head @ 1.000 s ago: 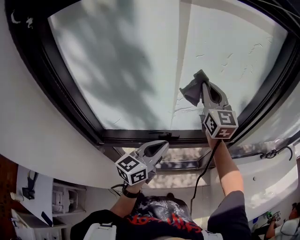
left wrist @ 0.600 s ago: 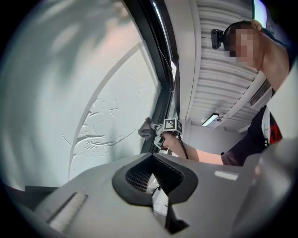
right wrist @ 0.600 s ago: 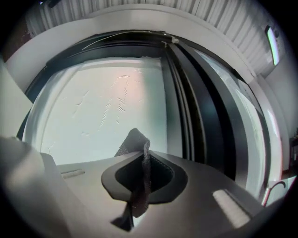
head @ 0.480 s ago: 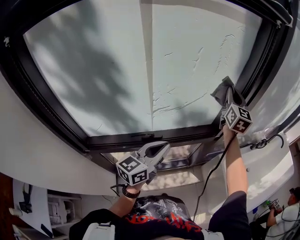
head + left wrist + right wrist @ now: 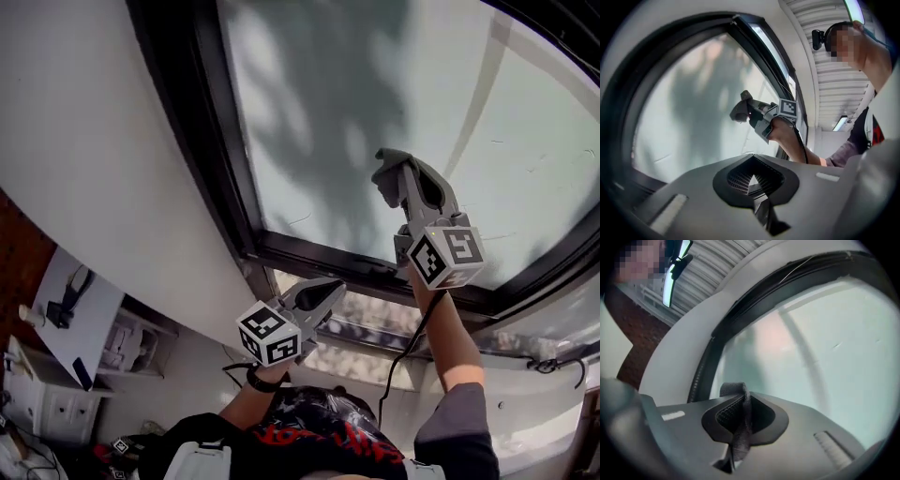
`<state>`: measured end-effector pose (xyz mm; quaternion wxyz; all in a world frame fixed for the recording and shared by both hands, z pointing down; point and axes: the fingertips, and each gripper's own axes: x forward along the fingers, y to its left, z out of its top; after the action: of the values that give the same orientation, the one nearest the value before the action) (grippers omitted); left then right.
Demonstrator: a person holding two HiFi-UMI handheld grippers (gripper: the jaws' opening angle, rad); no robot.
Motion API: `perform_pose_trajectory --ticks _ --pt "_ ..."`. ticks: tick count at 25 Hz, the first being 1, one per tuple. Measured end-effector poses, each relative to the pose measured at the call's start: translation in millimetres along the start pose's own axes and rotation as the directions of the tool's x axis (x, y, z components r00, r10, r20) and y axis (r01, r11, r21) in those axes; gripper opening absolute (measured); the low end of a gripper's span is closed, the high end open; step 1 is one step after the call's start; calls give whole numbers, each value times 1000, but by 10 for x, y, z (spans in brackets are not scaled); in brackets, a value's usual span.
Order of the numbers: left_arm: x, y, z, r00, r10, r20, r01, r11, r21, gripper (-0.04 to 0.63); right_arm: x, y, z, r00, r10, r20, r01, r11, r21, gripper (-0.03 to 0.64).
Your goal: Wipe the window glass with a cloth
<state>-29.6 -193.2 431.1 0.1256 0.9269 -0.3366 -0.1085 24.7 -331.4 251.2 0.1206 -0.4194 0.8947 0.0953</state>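
Right gripper view: fingers (image 5: 723, 414) pinch cloth (image 5: 740, 436)

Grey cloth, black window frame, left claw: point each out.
grey cloth (image 5: 385, 175), head view, bunched front end.
black window frame (image 5: 202, 122), head view, left bar.
left claw (image 5: 753, 182), left gripper view, where the tips meet.

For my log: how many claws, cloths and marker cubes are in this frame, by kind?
Cloths: 1 (grey cloth)
Claws: 2 (left claw shut, empty; right claw shut on the cloth)
Marker cubes: 2 (left cube, right cube)
Total: 5
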Motion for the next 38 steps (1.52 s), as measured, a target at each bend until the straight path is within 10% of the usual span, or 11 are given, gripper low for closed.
perform_pose_trajectory --ticks 7,14,28,33,38 --pt "-1231 690 322 952 283 116 -284 959 -4 3 1249 1417 -657 972 228 -54 -223 971 84 18" --pt "-1571 795 433 938 311 154 -316 949 8 2 1570 1452 -1009 980 149 -131 -145 989 40 18" --pt "19 115 84 998 -51 32 51 999 -4 2 -113 -481 -498 969 -208 -131 196 976 -98 18" --pt "687 -383 -158 980 -196 -28 195 981 -19 2 -1033 -1510 -352 905 -405 -132 387 911 -144 18" --pt "1249 -867 -376 944 -325 -65 323 946 -39 2 -2076 -2596 -333 770 -617 -159 592 785 -180 18"
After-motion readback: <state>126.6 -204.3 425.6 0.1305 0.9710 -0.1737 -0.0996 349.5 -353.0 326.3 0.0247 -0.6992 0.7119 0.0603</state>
